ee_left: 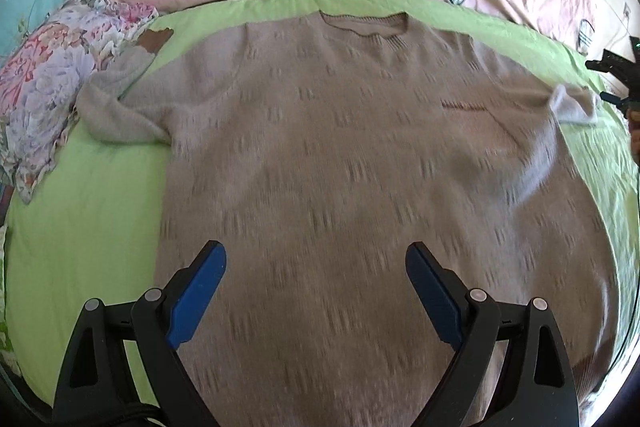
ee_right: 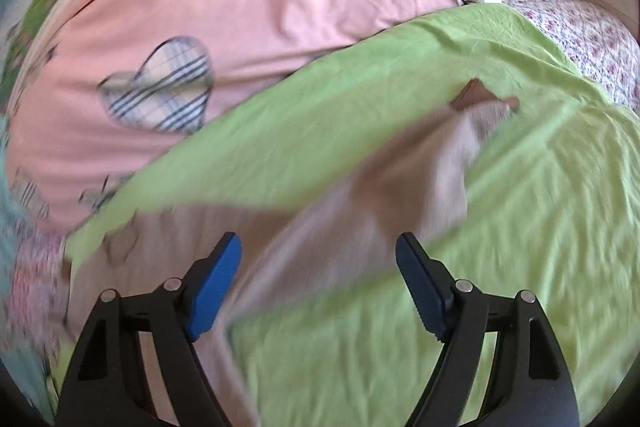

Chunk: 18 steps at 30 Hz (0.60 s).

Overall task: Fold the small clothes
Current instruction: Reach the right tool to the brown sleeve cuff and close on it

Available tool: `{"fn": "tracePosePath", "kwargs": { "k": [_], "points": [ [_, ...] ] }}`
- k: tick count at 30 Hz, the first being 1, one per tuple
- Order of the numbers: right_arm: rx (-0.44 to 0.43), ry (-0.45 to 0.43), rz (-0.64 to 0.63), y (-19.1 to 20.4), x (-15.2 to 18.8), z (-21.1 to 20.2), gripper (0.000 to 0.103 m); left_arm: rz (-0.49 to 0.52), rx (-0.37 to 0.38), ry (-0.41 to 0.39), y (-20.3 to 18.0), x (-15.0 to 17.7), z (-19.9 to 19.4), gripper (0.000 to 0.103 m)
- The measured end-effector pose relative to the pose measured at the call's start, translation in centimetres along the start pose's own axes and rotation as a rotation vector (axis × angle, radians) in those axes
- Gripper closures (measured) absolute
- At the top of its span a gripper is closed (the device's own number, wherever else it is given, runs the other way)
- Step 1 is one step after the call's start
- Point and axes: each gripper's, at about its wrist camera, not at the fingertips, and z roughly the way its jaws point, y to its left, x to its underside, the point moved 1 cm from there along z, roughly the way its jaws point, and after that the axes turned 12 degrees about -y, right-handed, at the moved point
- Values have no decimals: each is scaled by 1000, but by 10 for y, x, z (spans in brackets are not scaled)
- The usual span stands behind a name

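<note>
While above sweater (ee_left: 320, 155), both claws agape

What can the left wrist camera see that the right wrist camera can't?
Only the left wrist view shows the whole beige knitted sweater laid flat, its round neckline and the crumpled purple floral cloth.

Only the right wrist view shows the white cloth with small red flowers.

Both show the lime green sheet, the pink bedcover with plaid hearts and a brown-cuffed sleeve. The left gripper and right gripper are both open.
</note>
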Motion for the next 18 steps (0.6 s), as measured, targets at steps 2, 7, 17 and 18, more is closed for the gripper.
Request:
{"fn": "tracePosePath", "kwargs": {
  "k": [2, 7, 17, 18],
  "points": [
    [35, -2, 23, 0, -17, 22, 24, -5, -7, 3, 0, -6, 7, 11],
    [138, 11, 47, -10, -51, 81, 24, 12, -24, 34, -4, -3, 24, 11],
    [335, 128, 20, -43, -46, 134, 47, -5, -14, 107, -12, 10, 50, 11],
    [332, 119, 12, -42, -46, 132, 64, -3, -8, 104, -14, 9, 49, 11]
  ]
}}
